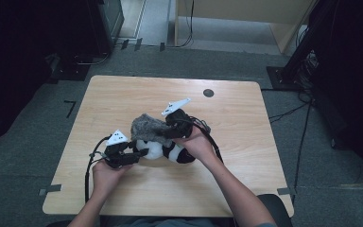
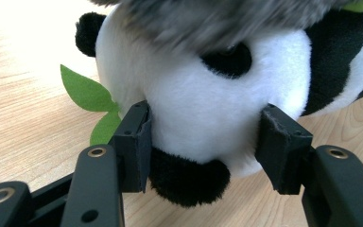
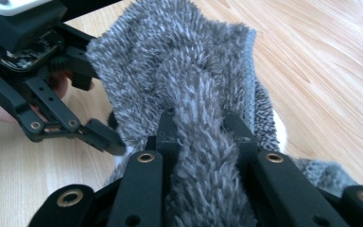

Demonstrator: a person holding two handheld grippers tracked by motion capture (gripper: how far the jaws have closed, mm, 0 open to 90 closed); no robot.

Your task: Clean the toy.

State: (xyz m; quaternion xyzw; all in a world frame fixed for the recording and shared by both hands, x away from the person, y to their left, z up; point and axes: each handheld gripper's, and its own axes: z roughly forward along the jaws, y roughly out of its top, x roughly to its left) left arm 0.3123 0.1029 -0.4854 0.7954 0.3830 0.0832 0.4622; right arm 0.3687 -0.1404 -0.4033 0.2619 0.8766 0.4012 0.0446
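A light wooden table fills the centre of the high view, with a small dark round disc near its far edge. Grey carpet surrounds it, black cables trail at right, and a pale wooden panel stands at the top.

A black-and-white plush panda (green leaf attached) is laid on its side mid-table; a grey fuzzy cloth is draped over its head.

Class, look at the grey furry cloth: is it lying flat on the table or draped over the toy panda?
Draped over. The grey furry cloth lies across the panda, with the right gripper pinching a fold of it.
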